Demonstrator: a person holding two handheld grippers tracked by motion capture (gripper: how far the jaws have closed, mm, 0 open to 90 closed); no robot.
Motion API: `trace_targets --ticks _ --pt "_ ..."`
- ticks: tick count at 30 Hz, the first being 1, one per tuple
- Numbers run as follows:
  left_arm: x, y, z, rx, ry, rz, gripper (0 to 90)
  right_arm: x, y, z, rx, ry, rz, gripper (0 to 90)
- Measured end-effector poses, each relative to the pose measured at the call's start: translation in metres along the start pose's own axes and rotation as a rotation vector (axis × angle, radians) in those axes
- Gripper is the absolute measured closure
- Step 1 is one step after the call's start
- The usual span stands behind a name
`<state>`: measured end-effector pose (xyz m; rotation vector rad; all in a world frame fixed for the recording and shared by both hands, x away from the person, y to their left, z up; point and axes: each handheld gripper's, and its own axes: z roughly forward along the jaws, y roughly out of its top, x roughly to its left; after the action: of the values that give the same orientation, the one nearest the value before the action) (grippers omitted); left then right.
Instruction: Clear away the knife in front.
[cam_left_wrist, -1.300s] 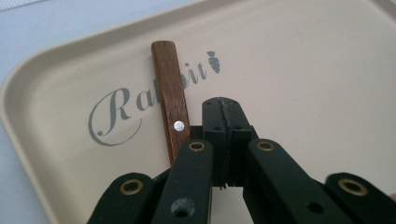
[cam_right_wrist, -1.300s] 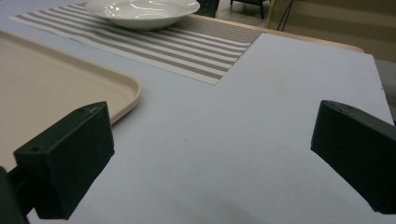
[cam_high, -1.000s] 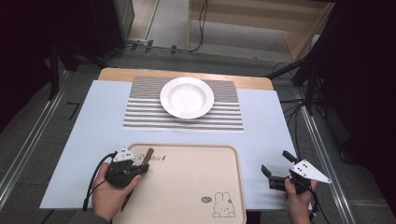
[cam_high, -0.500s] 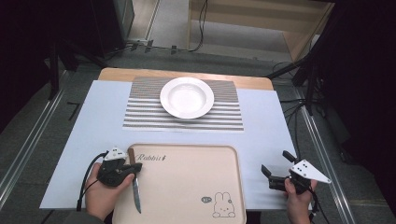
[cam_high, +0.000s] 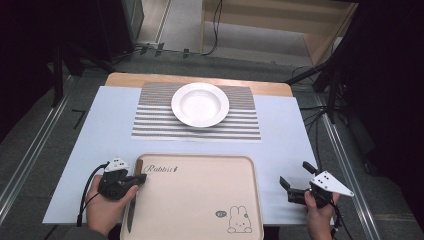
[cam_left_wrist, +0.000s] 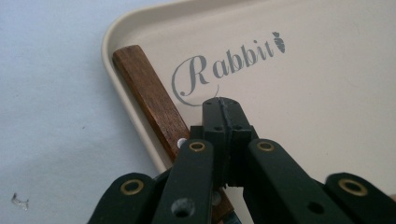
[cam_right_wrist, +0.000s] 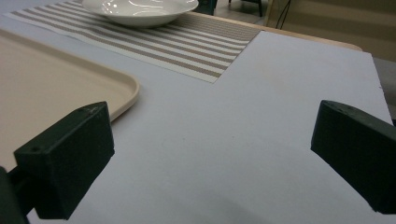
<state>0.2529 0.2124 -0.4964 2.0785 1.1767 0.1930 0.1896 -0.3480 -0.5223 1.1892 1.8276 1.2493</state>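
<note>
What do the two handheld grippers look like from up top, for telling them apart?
Both are black, two-jawed tools. The left gripper carries a small grey three-cornered plate with dark dots and trails a black cable. The right gripper has a larger, longer grey three-cornered dotted plate, with its cable running down past the hand.

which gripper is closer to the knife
Left. The left hand-held gripper sits right over the knife at the tray's left rim; the right hand-held gripper is beyond the tray's right side.
</note>
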Motion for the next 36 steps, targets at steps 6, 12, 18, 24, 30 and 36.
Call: trace_targets --ticks 6,12,18,24,30,36 --pt "-0.001 -0.003 -0.003 -0.071 -0.016 0.015 87.4 0.0 0.0 0.0 -0.002 0.002 0.002 0.0" --pt "-0.008 0.0 -0.01 -0.178 -0.066 0.086 66.2 -0.001 0.0 0.0 -0.007 0.0 -0.001 0.0" --pt "-0.008 0.0 -0.016 -0.27 -0.056 0.102 34.3 -0.001 0.0 0.0 -0.007 -0.001 0.001 0.0" --pt "-0.002 0.0 -0.025 -0.318 -0.093 0.106 2.6 -0.001 0.0 -0.001 -0.005 -0.005 0.011 0.0" --pt "0.003 0.0 -0.033 -0.357 -0.076 0.109 0.0 -0.002 -0.001 -0.001 -0.011 -0.01 0.016 0.0" --pt "0.009 -0.002 -0.037 -0.371 -0.059 0.107 0.0 -0.003 -0.001 -0.002 -0.012 -0.014 0.027 0.0"
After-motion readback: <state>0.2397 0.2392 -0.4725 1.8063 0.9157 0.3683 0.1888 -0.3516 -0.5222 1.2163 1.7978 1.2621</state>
